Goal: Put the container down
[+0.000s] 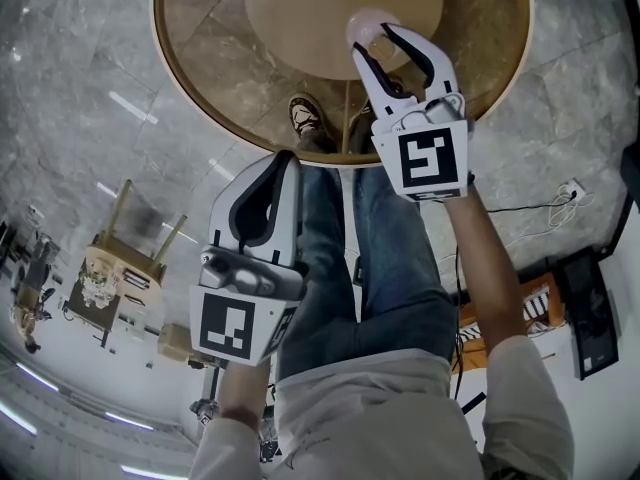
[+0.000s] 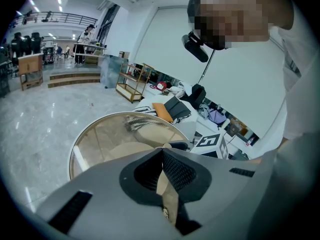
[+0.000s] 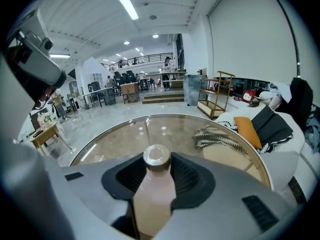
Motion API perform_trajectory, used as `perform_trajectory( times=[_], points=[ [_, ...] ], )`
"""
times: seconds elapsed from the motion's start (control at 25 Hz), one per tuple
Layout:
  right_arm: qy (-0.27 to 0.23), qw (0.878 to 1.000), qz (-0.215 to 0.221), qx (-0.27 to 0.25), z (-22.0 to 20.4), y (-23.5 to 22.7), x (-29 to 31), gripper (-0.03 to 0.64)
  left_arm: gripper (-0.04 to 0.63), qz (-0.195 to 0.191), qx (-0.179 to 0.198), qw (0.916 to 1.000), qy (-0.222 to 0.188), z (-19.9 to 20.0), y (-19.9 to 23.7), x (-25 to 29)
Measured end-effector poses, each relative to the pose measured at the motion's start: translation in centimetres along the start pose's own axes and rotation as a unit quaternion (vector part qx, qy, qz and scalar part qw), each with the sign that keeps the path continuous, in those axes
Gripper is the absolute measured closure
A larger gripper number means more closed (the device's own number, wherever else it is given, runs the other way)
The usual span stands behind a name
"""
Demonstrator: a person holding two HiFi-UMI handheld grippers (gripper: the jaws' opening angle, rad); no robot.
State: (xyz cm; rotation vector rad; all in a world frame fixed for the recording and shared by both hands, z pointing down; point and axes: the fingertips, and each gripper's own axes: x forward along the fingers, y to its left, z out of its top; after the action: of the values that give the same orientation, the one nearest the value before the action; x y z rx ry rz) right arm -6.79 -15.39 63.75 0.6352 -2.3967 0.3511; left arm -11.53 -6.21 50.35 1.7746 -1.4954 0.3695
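Glass tabletop (image 1: 210,68) lies below your right gripper (image 1: 376,42) at 12 o'clock; its fingers grip the pale container (image 3: 152,194), not yet released. Your left gripper (image 2: 162,151), 7 o'clock: fingers closed, empty.

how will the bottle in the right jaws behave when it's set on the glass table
The bottle looks narrow with a slim neck, so it may tip if set down crooked. Its smooth skin and the glass table look slick, so it could slide when nudged. Being round, it would likely roll if it falls.
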Motion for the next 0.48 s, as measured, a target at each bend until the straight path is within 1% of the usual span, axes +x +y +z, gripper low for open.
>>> perform_trajectory(
  times=[0.12, 0.28, 0.48],
  points=[
    [-0.004, 1.000, -0.004, 0.001, 0.1, 0.0, -0.2, 0.460, 0.577, 0.001, 0.007, 0.9999, 0.012, -0.5, 0.1, -0.5],
    [-0.004, 1.000, -0.018, 0.013, 0.3, -0.1, -0.9, 0.459, 0.577, -0.011, 0.002, 0.9999, -0.006, 0.1, -0.1, -1.2],
    [0.002, 0.999, -0.029, 0.032, 0.1, -0.1, -1.8, 0.459, 0.577, -0.008, 0.012, 0.9999, -0.008, 0.2, 0.3, -2.3]
  ],
)
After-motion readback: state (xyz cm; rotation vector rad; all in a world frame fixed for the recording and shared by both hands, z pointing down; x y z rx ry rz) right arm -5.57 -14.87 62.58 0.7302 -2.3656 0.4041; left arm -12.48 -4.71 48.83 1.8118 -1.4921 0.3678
